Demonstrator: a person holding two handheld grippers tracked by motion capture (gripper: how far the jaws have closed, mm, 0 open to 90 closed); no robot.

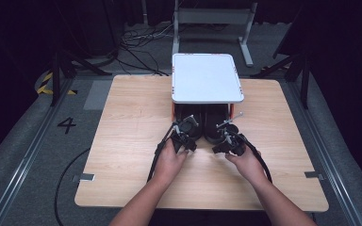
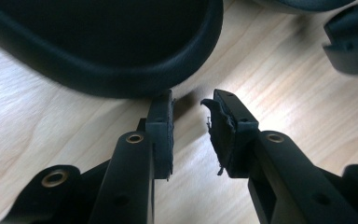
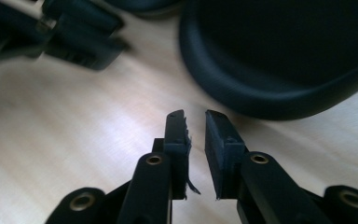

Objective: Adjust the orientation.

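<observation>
I hold my left hand-held gripper (image 1: pixel 185 134) and right hand-held gripper (image 1: pixel 228 140) low over the pale wooden desk (image 1: pixel 122 141), both slightly parted and empty, poised beside two black rounded shoes (image 1: pixel 202 123) beneath the white rack (image 1: pixel 206 77).

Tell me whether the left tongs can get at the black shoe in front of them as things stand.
Probably yes. The left tongs sit slightly open just short of the black shoe, its rounded end right ahead on the wooden table. Nothing lies between them, though the gap looks narrow for that rim.
</observation>
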